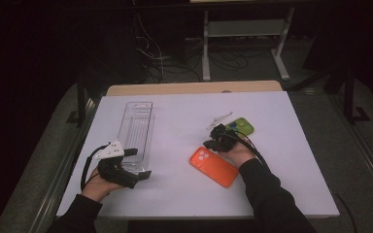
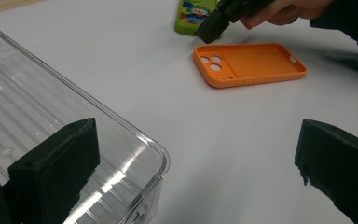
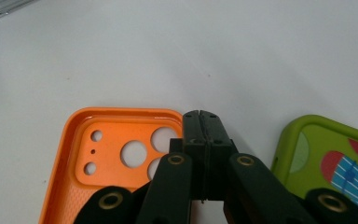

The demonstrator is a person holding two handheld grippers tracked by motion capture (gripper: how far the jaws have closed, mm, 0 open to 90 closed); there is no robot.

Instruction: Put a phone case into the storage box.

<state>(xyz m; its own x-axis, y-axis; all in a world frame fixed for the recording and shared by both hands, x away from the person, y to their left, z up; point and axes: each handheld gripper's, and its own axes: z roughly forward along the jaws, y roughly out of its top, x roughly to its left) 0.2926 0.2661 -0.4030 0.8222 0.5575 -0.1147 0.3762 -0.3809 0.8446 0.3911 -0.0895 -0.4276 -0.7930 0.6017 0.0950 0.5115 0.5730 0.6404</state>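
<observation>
Two phone cases are lying on the bench as I am holding the right gripper (image 3: 200, 121), jaws closed on nothing, between the orange case (image 3: 107, 154) and the green case (image 3: 326, 158); next I am needing to open them, while the left gripper (image 1: 138, 162) is waiting wide open at the clear tray (image 1: 136, 128).

White table top (image 1: 281, 165), wooden table edge (image 1: 194, 88) behind, dark room, grey floor (image 1: 369, 160), tangled cables (image 1: 160, 63)

Left gripper (image 1: 137, 162): jaws spread wide, held low and level.
Right gripper (image 3: 200, 122): jaws pressed together, tipped downward.
</observation>
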